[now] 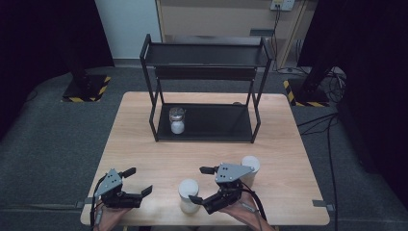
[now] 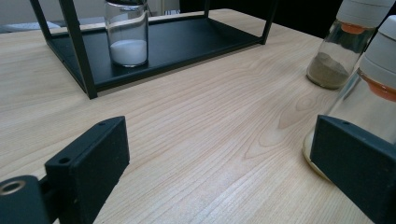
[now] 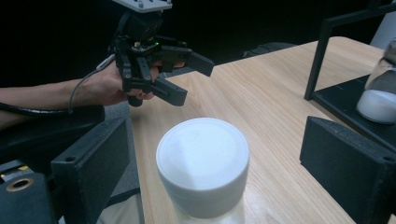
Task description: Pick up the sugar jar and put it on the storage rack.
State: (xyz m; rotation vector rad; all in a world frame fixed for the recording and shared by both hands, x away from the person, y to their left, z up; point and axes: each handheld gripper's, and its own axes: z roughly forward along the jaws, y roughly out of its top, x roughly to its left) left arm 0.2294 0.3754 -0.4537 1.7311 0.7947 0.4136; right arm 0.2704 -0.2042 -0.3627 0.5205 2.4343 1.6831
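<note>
The right tool (image 1: 198, 184) hangs released, its jaws spread either side of the near jar (image 1: 188, 195), whose white cap (image 3: 202, 163) sits between them without touching either. That jar stands on the bench (image 1: 144, 144) well in front of the rack (image 1: 204, 77), near the front edge. The left tool (image 1: 137, 180) is also released and holds nothing, off to the jar's left.

Risks, as I judge them: the jar is tall and narrow, so a jaw clipping the cap on the way in could tip it. Closing on the cap alone might let the glass body slip. A second jar (image 1: 250, 166) stands just behind the right tool and could get knocked.

The near jar's body is cut off in the right gripper view, so its contents are hard to tell. A third jar (image 1: 177, 120) with white powder sits on the rack's lower shelf.
</note>
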